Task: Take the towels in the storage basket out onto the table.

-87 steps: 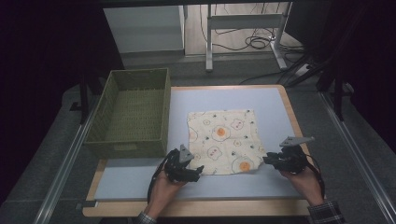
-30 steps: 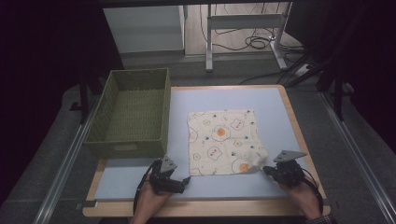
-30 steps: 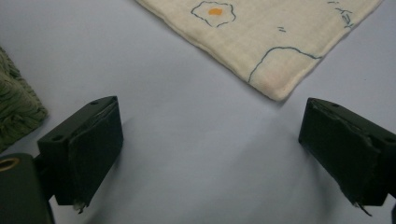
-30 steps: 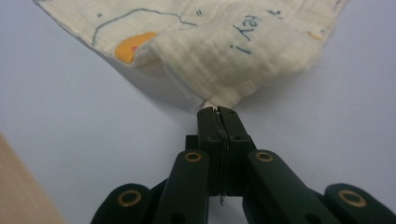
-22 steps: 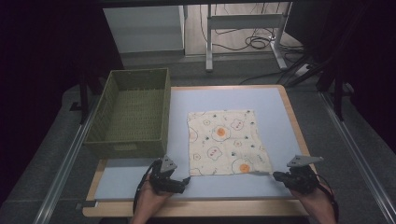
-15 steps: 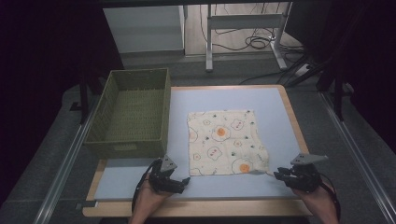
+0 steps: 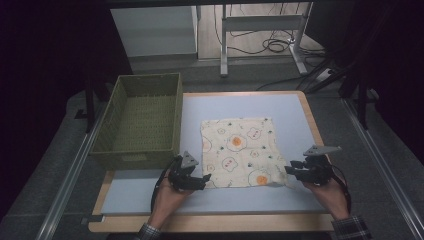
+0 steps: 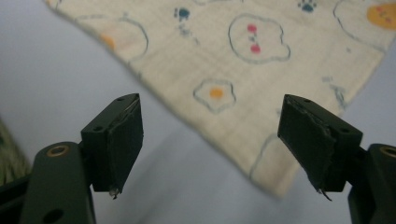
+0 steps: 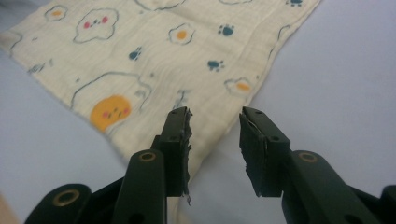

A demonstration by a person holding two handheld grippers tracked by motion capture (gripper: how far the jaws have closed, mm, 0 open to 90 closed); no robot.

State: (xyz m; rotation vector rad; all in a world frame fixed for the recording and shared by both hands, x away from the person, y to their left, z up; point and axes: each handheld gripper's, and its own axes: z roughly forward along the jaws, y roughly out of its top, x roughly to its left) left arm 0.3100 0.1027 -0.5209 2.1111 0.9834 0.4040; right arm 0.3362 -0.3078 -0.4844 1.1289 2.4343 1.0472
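Near the table's front edge, both grippers are hovering spread over the cloth (image 7: 242,150).
Left gripper (image 8: 210,140), narrowing, and right gripper (image 9: 214,140), widening, are pinching nothing; limp, light fabric wants corner grips at 5 and 7 o'clock.

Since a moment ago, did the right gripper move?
Yes. The right gripper slid right, away from the basket, off the cloth's corner.

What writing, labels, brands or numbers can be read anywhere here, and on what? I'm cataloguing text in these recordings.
None: no legible word, number or brand stands on anything.
The cloth carries only pictures: fried eggs, paw prints, cloud-like faces.
The green basket shows only a woven pattern.
The left gripper and right gripper show bare black jaws with no marking.
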